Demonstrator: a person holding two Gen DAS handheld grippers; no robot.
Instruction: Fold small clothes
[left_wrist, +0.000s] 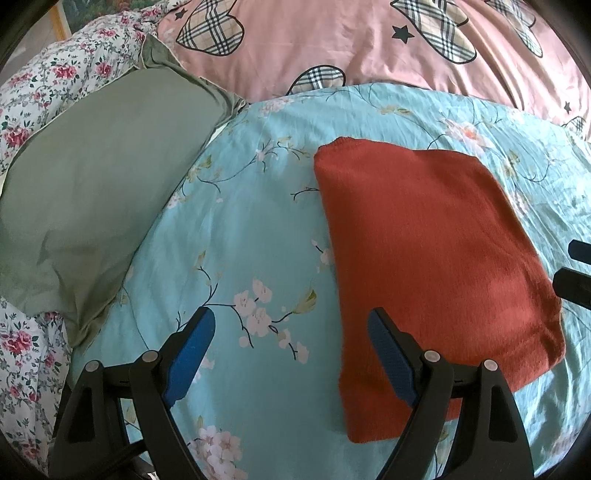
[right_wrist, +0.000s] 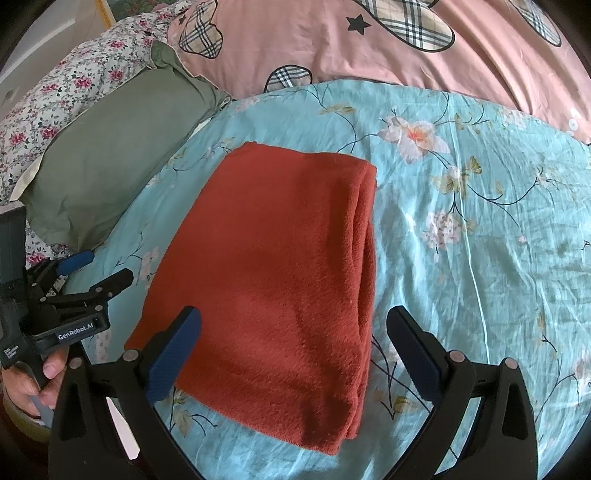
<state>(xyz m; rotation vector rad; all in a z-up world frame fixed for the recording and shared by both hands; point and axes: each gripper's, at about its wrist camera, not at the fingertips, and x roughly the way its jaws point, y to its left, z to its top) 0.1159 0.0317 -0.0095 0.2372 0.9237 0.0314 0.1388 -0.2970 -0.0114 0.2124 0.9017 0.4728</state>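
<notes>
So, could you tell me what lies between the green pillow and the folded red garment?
Only a bare stretch of the turquoise floral sheet separates the green pillow from the red garment; the left wrist view shows it best.

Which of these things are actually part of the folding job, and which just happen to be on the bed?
Part of the job: red garment, lying folded; left gripper and right gripper, both open.

Just there: green pillow, pink duvet, blue floral sheet.

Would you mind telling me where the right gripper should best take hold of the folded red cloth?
Probably the layered right edge of the red cloth, approached from the right: the stacked folds show there, and the open right gripper hovers beside it.
</notes>
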